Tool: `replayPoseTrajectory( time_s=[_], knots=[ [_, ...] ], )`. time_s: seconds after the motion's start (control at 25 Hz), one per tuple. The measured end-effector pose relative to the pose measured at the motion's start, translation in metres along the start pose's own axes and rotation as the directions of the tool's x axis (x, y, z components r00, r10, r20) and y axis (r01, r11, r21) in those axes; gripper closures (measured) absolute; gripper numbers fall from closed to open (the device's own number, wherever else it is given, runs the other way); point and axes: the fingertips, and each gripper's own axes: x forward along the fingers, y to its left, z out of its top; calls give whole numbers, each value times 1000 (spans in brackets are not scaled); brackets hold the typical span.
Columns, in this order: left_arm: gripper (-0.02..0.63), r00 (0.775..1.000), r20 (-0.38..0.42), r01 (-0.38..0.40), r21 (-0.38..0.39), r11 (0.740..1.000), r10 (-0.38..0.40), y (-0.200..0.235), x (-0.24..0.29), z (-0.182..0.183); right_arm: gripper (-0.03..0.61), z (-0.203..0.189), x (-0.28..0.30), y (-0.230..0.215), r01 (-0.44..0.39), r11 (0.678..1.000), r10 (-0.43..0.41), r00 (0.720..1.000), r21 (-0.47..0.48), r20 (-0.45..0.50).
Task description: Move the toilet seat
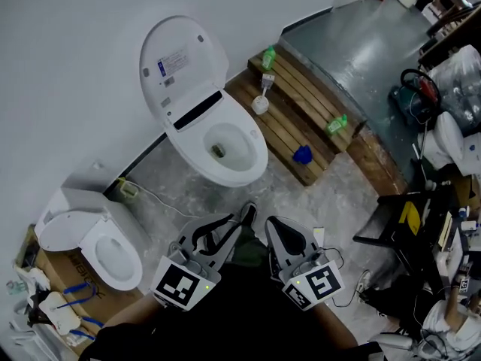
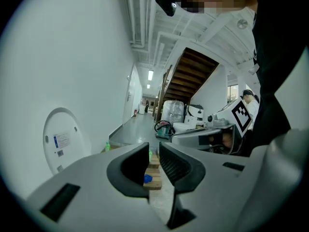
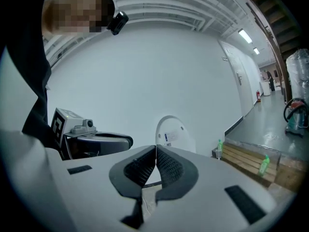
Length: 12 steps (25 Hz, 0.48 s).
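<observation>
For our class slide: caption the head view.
Facing the toilet, its lid raised: left gripper slightly open, right gripper shut.

The white, oval toilet seat cover (image 1: 179, 65), bearing a blue-and-white label on its exposed underside, stands raised and leaning back against the white wall (image 1: 68, 66) behind the open bowl (image 1: 254, 162).

The left grey-and-black plastic tongs (image 2: 153, 154) point nearly level, jaws slightly apart and empty; the right grey-and-black plastic tongs (image 3: 155, 152) alongside, jaws pressed together.
</observation>
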Motion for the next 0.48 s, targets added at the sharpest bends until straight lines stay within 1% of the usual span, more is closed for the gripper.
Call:
replayPoseTrajectory(
  time_s=[0.08, 0.16, 0.28, 0.36, 0.48],
  knots=[
    [537, 999, 15, -46, -16, 999, 47, 18, 19, 11, 549, 8, 16, -23, -26, 1000, 26, 1000, 0, -7],
    [537, 997, 13, -82, -30, 996, 82, 30, 41, 19, 549, 19, 30, -46, -57, 998, 57, 998, -11, -17],
    [537, 994, -8, -106, -29, 994, 106, 41, 77, 23, 549, 29, 48, -79, -96, 995, 94, 995, -40, -44],
    [537, 992, -12, -127, -29, 991, 127, 46, 96, 26, 549, 33, 56, -101, -109, 992, 105, 992, -57, -62],
    [537, 986, -12, -169, -56, 984, 168, 59, 114, 28, 549, 40, 71, -133, -109, 990, 102, 992, -89, -80]
  ],
)
